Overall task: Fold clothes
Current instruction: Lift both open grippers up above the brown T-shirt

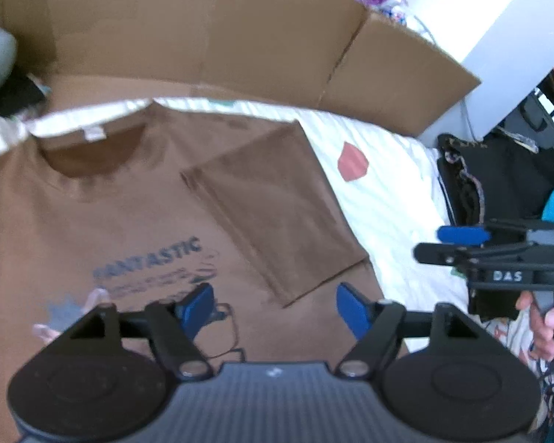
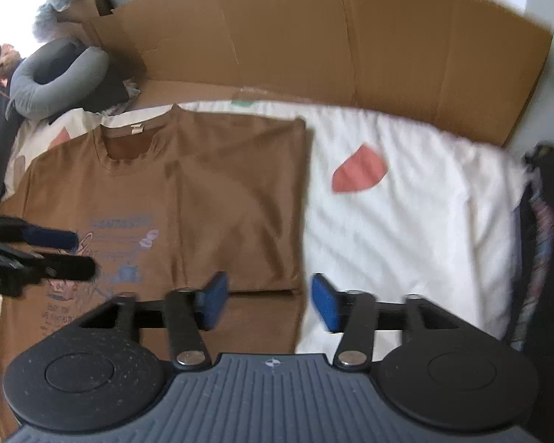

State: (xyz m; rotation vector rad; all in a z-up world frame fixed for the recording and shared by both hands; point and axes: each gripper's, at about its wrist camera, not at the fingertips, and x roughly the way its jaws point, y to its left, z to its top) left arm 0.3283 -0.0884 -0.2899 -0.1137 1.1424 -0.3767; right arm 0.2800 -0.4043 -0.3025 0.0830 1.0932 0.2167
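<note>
One side of the brown printed cotton T-shirt (image 2: 92, 199) lies folded inward just ahead of the wide-open, empty right tool (image 2: 269, 302), collar farthest away, left tool (image 1: 273, 306) likewise agape.

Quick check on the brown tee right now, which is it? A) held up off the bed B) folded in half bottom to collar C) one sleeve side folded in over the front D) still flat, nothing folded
C: the brown t-shirt lies flat on the white bedding, with one sleeve side turned in over the front; both grippers hover open above it.
</note>
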